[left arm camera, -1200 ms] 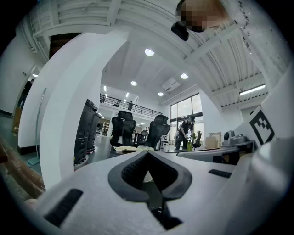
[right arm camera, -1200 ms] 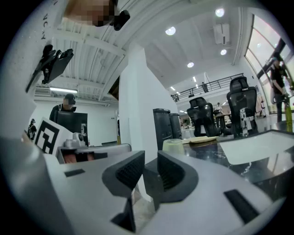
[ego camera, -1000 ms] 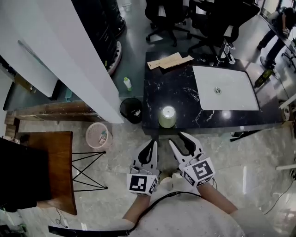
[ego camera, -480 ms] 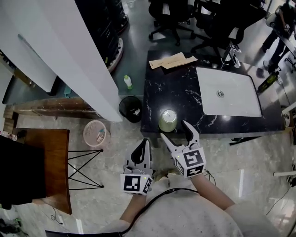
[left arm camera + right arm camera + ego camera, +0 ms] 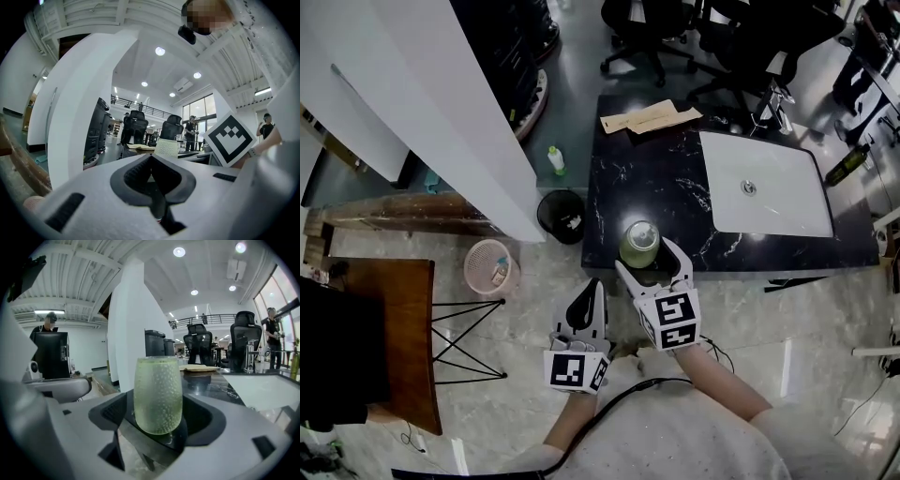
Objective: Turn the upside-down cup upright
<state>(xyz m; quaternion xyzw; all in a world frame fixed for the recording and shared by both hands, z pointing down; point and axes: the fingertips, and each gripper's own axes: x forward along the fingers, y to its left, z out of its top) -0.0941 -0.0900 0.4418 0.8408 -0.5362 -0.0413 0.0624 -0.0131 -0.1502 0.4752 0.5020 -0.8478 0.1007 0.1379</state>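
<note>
An open office floor of pale polished stone surrounds a black marble counter (image 5: 675, 192), with dark swivel chairs beyond its far edge and a white sink (image 5: 764, 183) set into its right half. The green dimpled cup (image 5: 640, 242) stands on the counter close to its front edge, left of the sink. Its long axis is upright. The pale flat disc facing up in the head view suggests the base is on top and the mouth rests on the counter.

The right gripper (image 5: 651, 260) reaches over the counter's front edge, and its jaws have just been opening. They now stand wide apart with the cup (image 5: 158, 394) between them, one jaw on each side of the wall. The right gripper view shows a gap at each pad, so nothing is grasped yet. The cup sits straight ahead of this gripper, deep in the throat of the jaws, and the gripper crosses the cup's axis from the side, tilted slightly downward.

The left gripper (image 5: 590, 292) hangs off the counter, short of its front left corner, with its jaws (image 5: 152, 161) pressed together on nothing. The right hand is clearly the nearer one. Judging by this, closing on the cup's side wall comes next, then a lift off the counter and a half roll to bring the mouth up.
</note>
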